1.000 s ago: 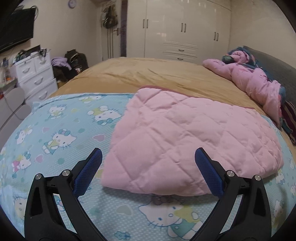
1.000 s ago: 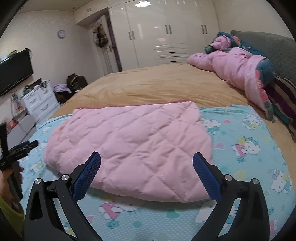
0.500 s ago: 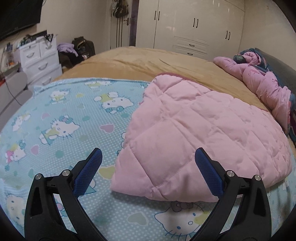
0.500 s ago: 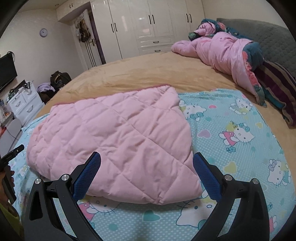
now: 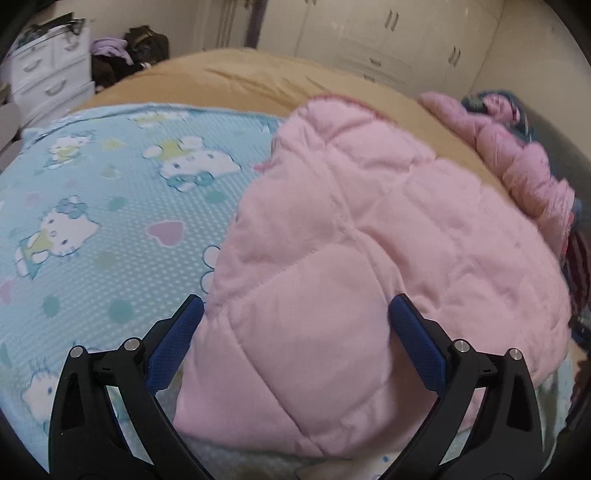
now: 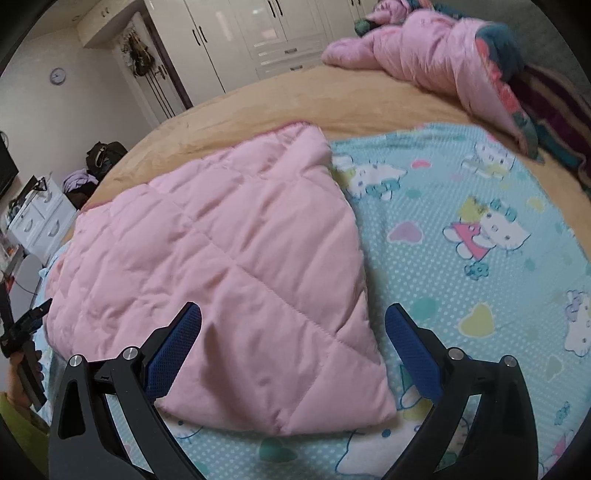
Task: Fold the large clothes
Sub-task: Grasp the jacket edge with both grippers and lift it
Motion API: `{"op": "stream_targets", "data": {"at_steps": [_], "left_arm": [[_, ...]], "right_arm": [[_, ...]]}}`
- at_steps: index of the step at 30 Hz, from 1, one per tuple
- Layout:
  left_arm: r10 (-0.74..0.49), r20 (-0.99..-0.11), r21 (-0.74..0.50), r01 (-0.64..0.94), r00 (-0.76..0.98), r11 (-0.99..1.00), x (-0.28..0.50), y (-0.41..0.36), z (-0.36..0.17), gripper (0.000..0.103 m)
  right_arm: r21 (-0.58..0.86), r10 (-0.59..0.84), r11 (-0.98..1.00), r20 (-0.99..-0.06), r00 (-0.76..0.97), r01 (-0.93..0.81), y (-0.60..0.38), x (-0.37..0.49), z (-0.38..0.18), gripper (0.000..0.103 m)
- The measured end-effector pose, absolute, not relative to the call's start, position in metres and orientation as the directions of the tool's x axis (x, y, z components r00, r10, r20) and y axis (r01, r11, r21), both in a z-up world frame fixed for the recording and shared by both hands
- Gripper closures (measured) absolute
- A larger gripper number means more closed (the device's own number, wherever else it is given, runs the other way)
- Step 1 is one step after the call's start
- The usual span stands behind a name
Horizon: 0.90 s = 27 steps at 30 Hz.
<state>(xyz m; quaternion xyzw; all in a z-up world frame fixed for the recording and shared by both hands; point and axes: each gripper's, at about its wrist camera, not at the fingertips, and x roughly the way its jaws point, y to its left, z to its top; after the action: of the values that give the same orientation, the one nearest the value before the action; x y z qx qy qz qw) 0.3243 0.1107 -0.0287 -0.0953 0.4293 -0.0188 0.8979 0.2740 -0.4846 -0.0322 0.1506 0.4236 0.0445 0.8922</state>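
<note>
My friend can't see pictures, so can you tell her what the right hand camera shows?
A folded pink quilted garment lies on a light blue cartoon-cat sheet over a tan bed, its near corner between the open blue-padded fingers of the right gripper. A crumpled pink jacket lies by the headboard, white wardrobes behind.

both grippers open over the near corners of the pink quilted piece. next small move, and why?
Probably ease both down and close on the near edge. The left gripper and right gripper each stand open with a near corner of the pink quilted garment between their fingers, nothing gripped yet. It lies flat on the cartoon-print sheet, so pinching both corners would set up the next fold.
</note>
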Motion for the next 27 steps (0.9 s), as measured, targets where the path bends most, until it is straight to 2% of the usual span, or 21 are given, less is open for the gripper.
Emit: {"op": "stream_targets", "data": {"at_steps": [7,18,21,22,25,26,27], "left_arm": [[-0.223,-0.792,-0.290,-0.029,0.569,0.957,0.344,0.123,-0.047,0.008],[-0.245,-0.798,-0.296,-0.004,0.551,0.955,0.358,0.115,-0.057,0.008],[-0.238,-0.807,-0.282,0.001,0.540,0.959,0.364,0.111,-0.056,0.008],[-0.232,-0.810,-0.271,0.008,0.539,0.963,0.365,0.108,-0.055,0.008],[-0.246,-0.810,-0.276,0.024,0.532,0.961,0.372,0.102,-0.052,0.016],[-0.265,-0.805,-0.288,0.040,0.530,0.957,0.373,0.100,-0.051,0.025],[-0.265,-0.806,-0.283,0.047,0.529,0.958,0.377,0.094,-0.049,0.029]], "right_arm": [[0.501,0.406,0.864,-0.750,0.522,0.048,-0.498,0.317,-0.077,0.004],[0.529,0.475,0.849,-0.747,0.466,-0.017,-0.487,0.352,-0.089,0.004],[0.533,0.481,0.845,-0.737,0.474,-0.028,-0.481,0.356,-0.088,0.009],[0.544,0.492,0.838,-0.728,0.477,-0.035,-0.478,0.357,-0.088,0.014],[0.537,0.485,0.842,-0.725,0.490,-0.038,-0.474,0.356,-0.087,0.019],[0.530,0.477,0.847,-0.725,0.497,-0.040,-0.471,0.354,-0.086,0.020],[0.518,0.466,0.854,-0.726,0.506,-0.043,-0.468,0.353,-0.085,0.021]]}}
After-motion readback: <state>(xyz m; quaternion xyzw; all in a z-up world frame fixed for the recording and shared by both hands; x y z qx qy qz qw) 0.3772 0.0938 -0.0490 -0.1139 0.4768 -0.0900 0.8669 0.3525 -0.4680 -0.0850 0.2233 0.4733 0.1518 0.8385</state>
